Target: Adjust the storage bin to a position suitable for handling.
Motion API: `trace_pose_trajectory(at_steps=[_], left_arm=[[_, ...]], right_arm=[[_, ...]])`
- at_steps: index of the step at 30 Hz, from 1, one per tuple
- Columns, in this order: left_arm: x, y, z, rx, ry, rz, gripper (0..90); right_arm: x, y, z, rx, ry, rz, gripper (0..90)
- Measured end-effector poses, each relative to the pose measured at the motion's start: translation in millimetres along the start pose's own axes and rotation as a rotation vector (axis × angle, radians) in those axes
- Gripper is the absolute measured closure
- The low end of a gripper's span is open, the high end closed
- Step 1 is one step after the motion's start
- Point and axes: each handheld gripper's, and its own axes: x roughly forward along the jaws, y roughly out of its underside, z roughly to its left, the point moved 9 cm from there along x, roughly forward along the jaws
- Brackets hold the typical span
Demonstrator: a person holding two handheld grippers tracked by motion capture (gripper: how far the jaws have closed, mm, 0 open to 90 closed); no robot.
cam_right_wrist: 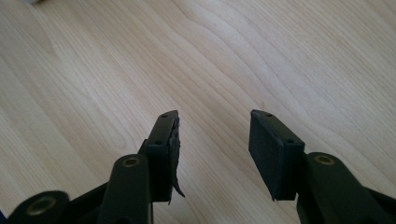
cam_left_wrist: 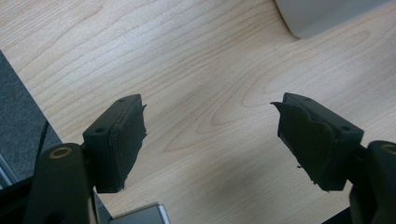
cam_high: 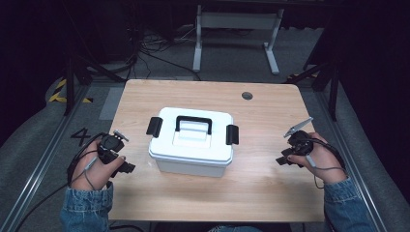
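— What's nearest the camera?

— Two denim sleeves, cut off by the lower edge of the high view. The left gripper sits over the table's left edge, the right gripper toward its right side, each in a hand.

— Are they holding anything?

— No. In the left gripper view the jaws stand wide apart over bare wood. In the right gripper view the jaws are also parted, a little narrower, again with only wood grain between them.

— And the box?

— The white storage box stands at the table's middle, between the two grippers and apart from both. Its lid is on, with a black handle lying flat on top and a black latch at each end. Its far wall is hidden behind the lid. A pale corner at the top of the left gripper view is probably that box, though it is cropped.

— Further back?

— A round hole near the far edge. Beyond that, white frame legs and dark floor, hard to make out.
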Motion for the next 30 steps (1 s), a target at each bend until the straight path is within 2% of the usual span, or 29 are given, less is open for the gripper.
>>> trace_pose_trajectory(at_steps=[5, 7, 8, 12, 13, 19, 20, 23, 25, 30], left_arm=[[-1.9, -0.5, -0.4, 0.003, 0.001, -0.01, 24.0], [-2.4, -1.2, -0.9, -0.001, 0.006, -0.015, 24.0], [-2.4, -2.0, 0.2, 0.013, 0.004, -0.018, 24.0], [-2.3, -2.1, -0.5, 0.009, 0.008, -0.021, 23.9], [-2.9, -2.1, 0.3, 0.019, 0.003, -0.019, 23.9], [-4.9, -2.4, -0.1, 0.025, 0.004, -0.025, 23.7], [-4.6, -2.2, -1.8, 0.013, 0.014, -0.028, 23.6], [-4.9, -1.5, -2.2, 0.019, 0.015, -0.027, 23.0], [-5.3, -1.3, -2.6, 0.03, 0.019, -0.024, 22.3], [-5.8, -3.1, -5.0, 0.027, 0.037, -0.037, 20.7]], right_arm=[[-2.2, -5.4, 4.5, -0.01, -0.012, -0.026, 53.9], [-2.7, -8.3, 7.2, -0.031, -0.015, -0.038, 53.4], [-2.6, -10.5, 10.8, -0.042, -0.033, -0.048, 53.7], [-3.2, -14.6, 13.9, -0.05, -0.037, -0.063, 54.0], [-3.1, -15.3, 14.8, -0.052, -0.038, -0.066, 54.0], [-4.0, -20.8, 20.1, -0.062, -0.055, -0.079, 53.8], [-5.0, -23.5, 22.9, -0.071, -0.066, -0.085, 53.8], [-12.2, -34.9, 31.8, -0.105, -0.086, -0.111, 53.7], [-18.2, -42.9, 35.0, -0.123, -0.083, -0.121, 53.7], [-31.7, -61.5, 42.4, -0.165, -0.069, -0.137, 53.7]])
